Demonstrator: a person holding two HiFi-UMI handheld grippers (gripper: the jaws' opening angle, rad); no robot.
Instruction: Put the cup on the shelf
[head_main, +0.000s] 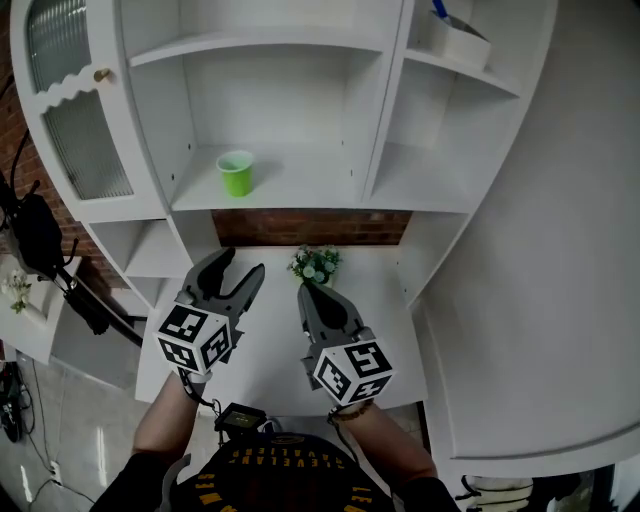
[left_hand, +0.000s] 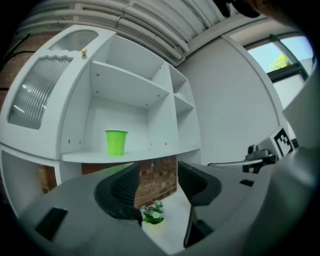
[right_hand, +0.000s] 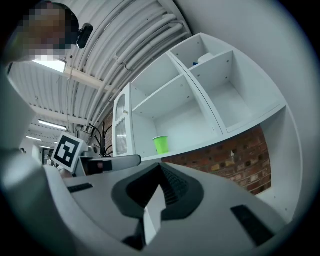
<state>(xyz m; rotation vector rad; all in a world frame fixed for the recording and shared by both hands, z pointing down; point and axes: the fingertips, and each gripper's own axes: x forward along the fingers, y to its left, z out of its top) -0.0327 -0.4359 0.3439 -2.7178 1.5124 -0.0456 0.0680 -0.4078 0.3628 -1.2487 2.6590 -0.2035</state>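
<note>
- On the shelf (head_main: 300, 188), cup (head_main: 236, 172) stands upright.
- Left tongs (head_main: 238, 268) spread, empty, over the surface (head_main: 270, 345).
- Right tongs (head_main: 308, 292) pressed together, near what looks like a small plant (head_main: 316, 265).

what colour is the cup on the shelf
Bright green. The cup shows best in the left gripper view, standing upright on the white shelf.

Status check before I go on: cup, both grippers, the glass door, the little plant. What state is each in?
Green cup: upright on the shelf, open end up, nothing touching it.
Left gripper: jaws apart, empty, above the table.
Right gripper: jaws together, empty.
Glass door: looks closed.
Small plant: upright on the table near the brick wall.
</note>
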